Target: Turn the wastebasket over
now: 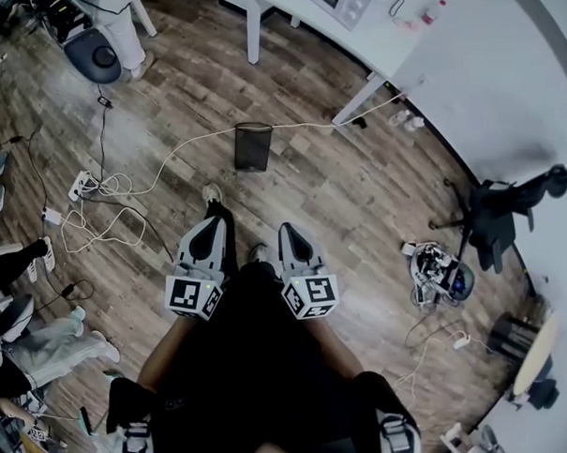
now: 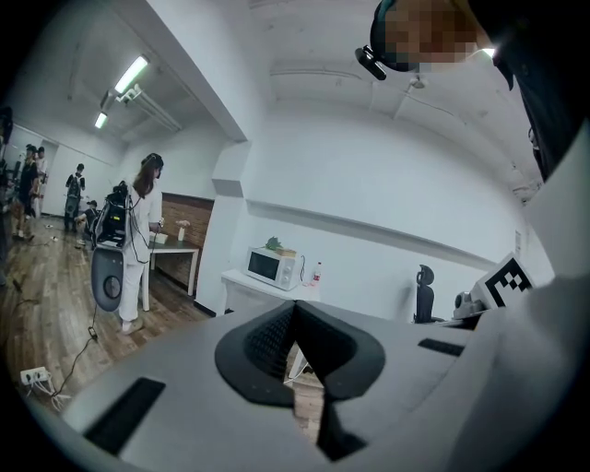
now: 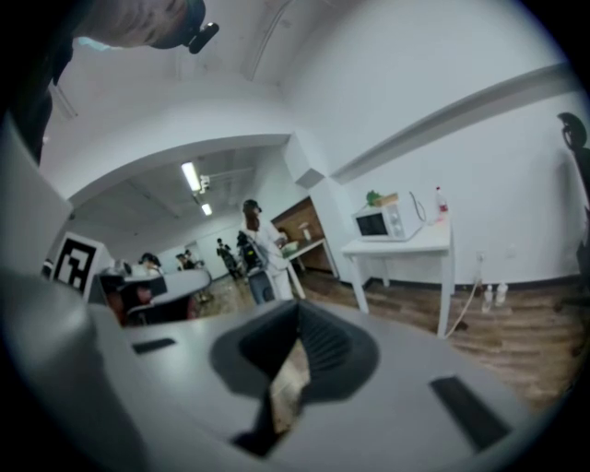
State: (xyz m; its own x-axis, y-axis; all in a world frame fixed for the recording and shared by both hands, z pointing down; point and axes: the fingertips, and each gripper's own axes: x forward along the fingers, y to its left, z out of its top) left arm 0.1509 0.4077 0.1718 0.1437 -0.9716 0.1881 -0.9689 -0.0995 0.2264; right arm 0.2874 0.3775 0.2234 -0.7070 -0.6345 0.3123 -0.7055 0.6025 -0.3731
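Grippers 2: left gripper, right gripper, jaws clenched, empty | 1 wastebasket upright on floor, well ahead

Counts across the wooden floor, seen from the head view.
1 wastebasket in the upper middle; 2 grippers at the centre, the left gripper and the right gripper; 1 white table along the top, with 1 microwave and 1 bottle on it; 2 small bottles on the floor at upper right; 1 black chair at right; 1 power strip at left. The people at the left edge are too cut off to count.
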